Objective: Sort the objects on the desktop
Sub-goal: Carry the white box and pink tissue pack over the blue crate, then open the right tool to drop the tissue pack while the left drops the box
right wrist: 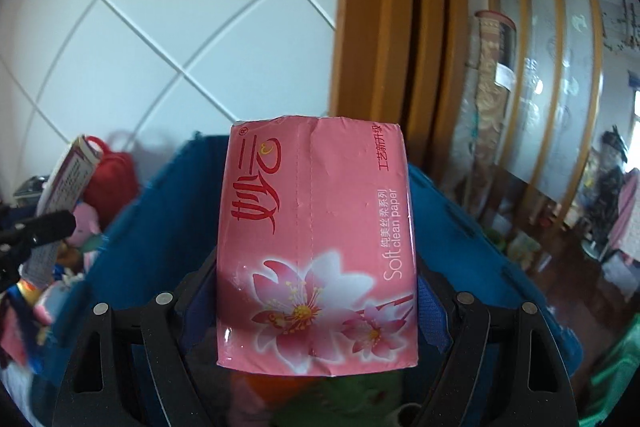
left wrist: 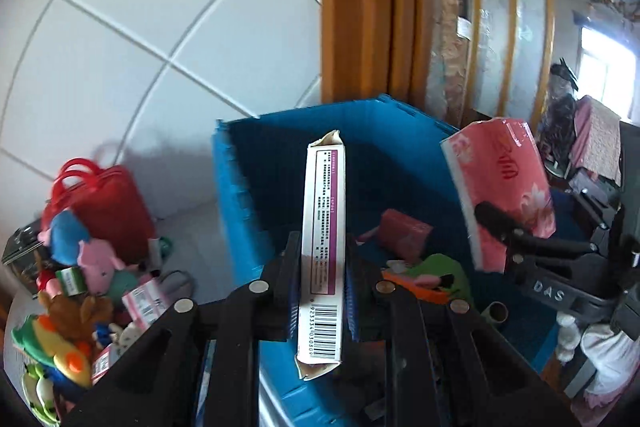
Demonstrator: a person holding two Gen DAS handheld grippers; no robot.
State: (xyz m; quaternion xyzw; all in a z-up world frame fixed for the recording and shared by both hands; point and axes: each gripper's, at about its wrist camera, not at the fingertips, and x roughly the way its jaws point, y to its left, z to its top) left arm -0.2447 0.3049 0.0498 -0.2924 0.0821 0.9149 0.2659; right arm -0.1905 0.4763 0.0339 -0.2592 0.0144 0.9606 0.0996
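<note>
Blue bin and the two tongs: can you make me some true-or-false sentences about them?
1. The left tongs hold a thin white box. True.
2. The right tongs are empty. False: they grip a pink tissue pack.
3. The blue bin has nothing inside. False: a small pink pack and other things lie in it.
4. A red bag stands left of the bin. True.
</note>
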